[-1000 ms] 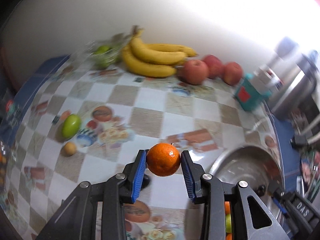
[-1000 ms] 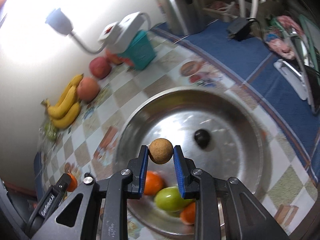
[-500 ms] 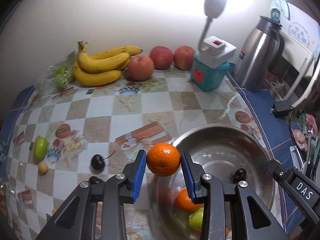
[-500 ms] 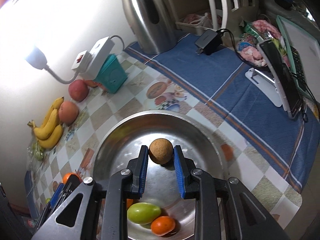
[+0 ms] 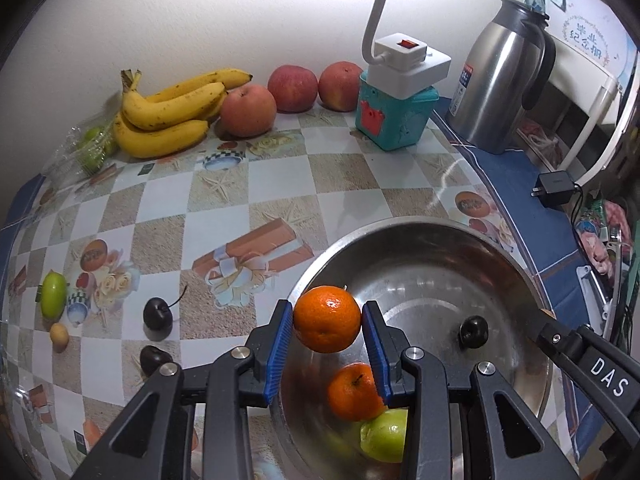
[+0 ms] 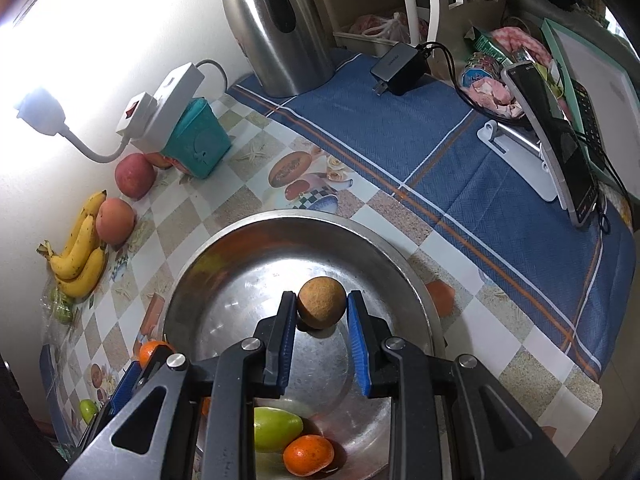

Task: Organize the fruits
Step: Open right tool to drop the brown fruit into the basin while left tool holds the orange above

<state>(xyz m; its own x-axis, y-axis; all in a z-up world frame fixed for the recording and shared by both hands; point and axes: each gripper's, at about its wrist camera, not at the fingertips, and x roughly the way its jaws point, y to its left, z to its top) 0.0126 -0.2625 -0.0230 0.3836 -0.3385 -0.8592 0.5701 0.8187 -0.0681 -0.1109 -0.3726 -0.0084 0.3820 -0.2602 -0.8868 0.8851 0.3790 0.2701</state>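
- Currently the left gripper (image 5: 327,326) is clenched on a round orange tangerine (image 5: 327,319), held over the 9 o'clock rim of the large round stainless-steel bowl (image 5: 400,228).
- Right gripper (image 6: 322,312): blue pads flank a small round brown fruit (image 6: 321,302) low over the bowl floor; a slight gap shows on the right pad, so I cannot tell if it grips.
- Bowl contents: second tangerine (image 5: 354,392), green oval fruit (image 5: 386,436), dark cherry (image 5: 473,331).
- On the checkered tablecloth (image 5: 280,184) at 9 o'clock: two dark cherries (image 5: 157,312), a green fruit (image 5: 54,294).
- Yellow banana bunch (image 5: 168,116) and red apples (image 5: 294,88) lie at 11–12 o'clock by the wall.
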